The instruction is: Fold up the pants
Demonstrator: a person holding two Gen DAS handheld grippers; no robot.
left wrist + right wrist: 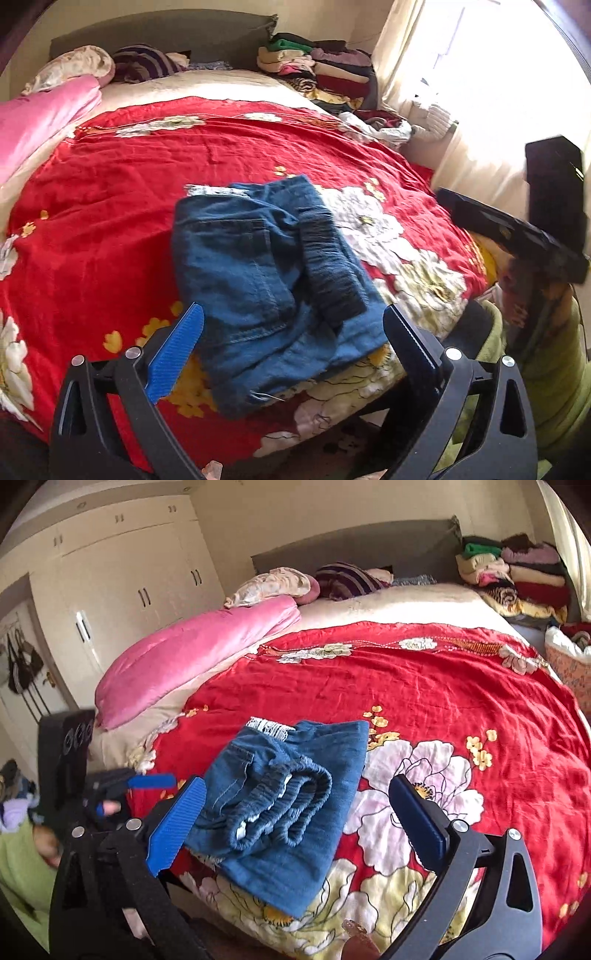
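The blue denim pants (266, 280) lie folded into a compact bundle on the red flowered bedspread (129, 192), near the bed's front edge. The elastic waistband lies on top. My left gripper (295, 332) is open and empty, just in front of the bundle. In the right wrist view the pants (288, 808) lie between and beyond the fingers of my right gripper (295, 812), which is open and empty. The left gripper (110, 794) shows at the left of that view, beside the bed. The right gripper (517, 232) shows at the right of the left wrist view.
A pink quilt (192, 653) lies along the bed's left side. Pillows (273, 583) sit by the headboard. A stack of folded clothes (517, 576) stands at the far right corner, with a basket (569, 664) by the curtain. A wardrobe (122, 587) lines the left wall.
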